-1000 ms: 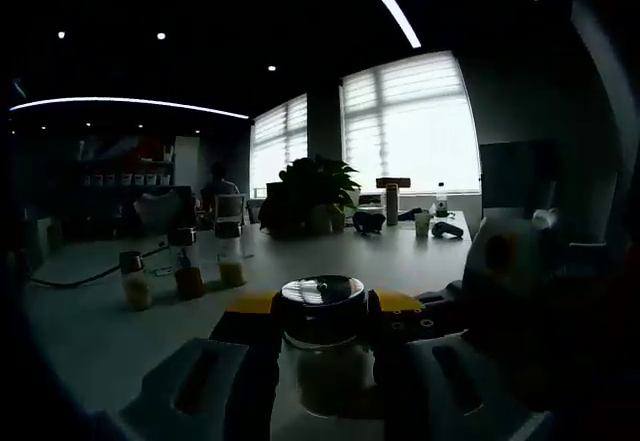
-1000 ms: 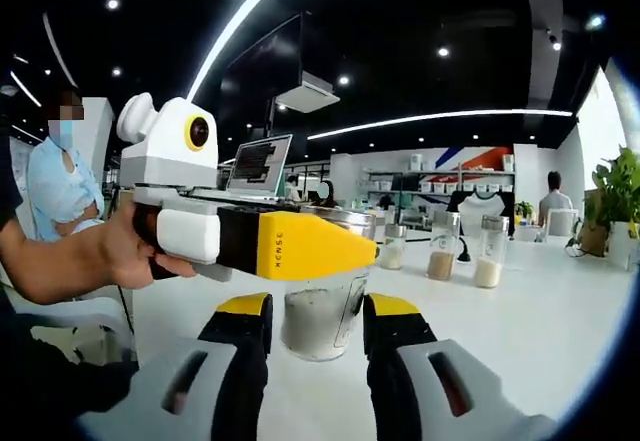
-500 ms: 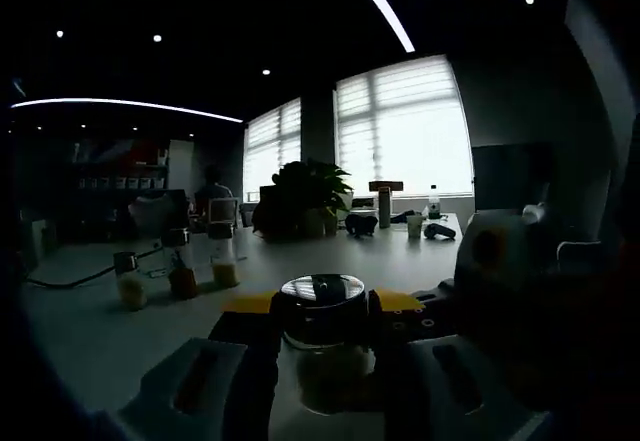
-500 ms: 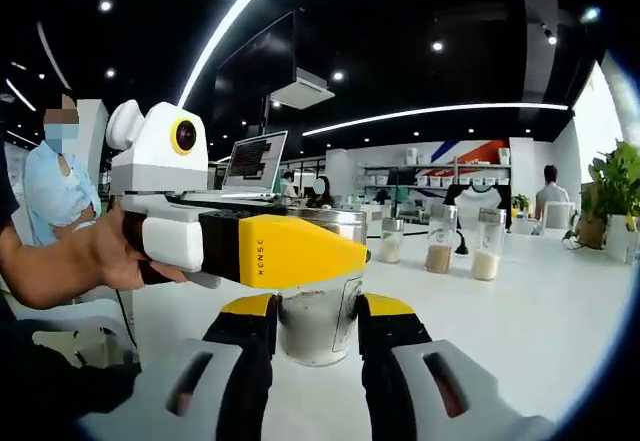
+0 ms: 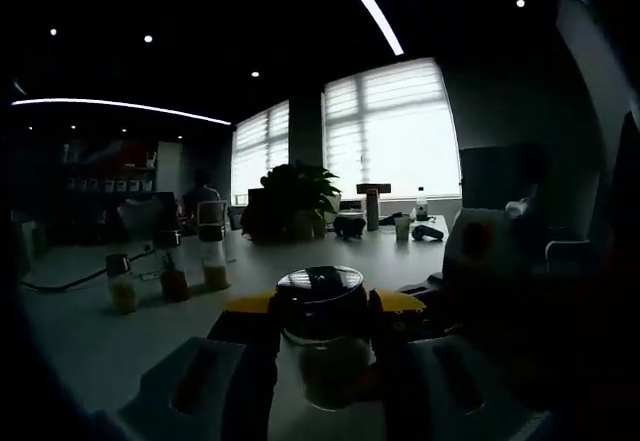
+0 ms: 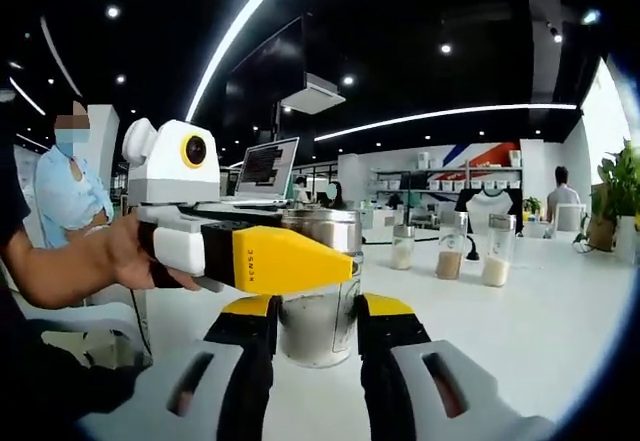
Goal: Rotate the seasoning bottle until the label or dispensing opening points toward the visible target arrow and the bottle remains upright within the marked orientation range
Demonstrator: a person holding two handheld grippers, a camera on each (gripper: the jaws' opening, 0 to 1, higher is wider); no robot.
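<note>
1. The white table [image 6: 560,311] carries everything. It gives the bottle a flat base, so turning it about its own axis should not tip it.
2. The left gripper [image 6: 255,261], held in a person's hand [image 6: 125,256], reaches in from the left of the right gripper view with its yellow jaw lying across the bottle's upper wall. In the left gripper view its two jaws rise on either side of the bottle, narrow and apparently pressed to the glass. That view is dim, so contact is a judgement.
3. The right gripper [image 6: 315,326] stands with its yellow-tipped jaws drawn in close on both flanks of the bottle's lower half, seemingly clasping it. Two grips at different heights and from crossing directions would let one steady the bottle while the other twists.
4. The seasoning bottle [image 6: 318,286] stands upright on the table between both pairs of jaws. It has clear glass, pale powder in the lower part and a shiny metal cap [image 5: 320,283]. A small label edge shows on its right flank. I cannot see a target arrow, so how far the turn has gone is unclear.
5. Three spare seasoning bottles [image 6: 450,249] stand in a row well apart, farther back on the table and out of the working space.
</note>
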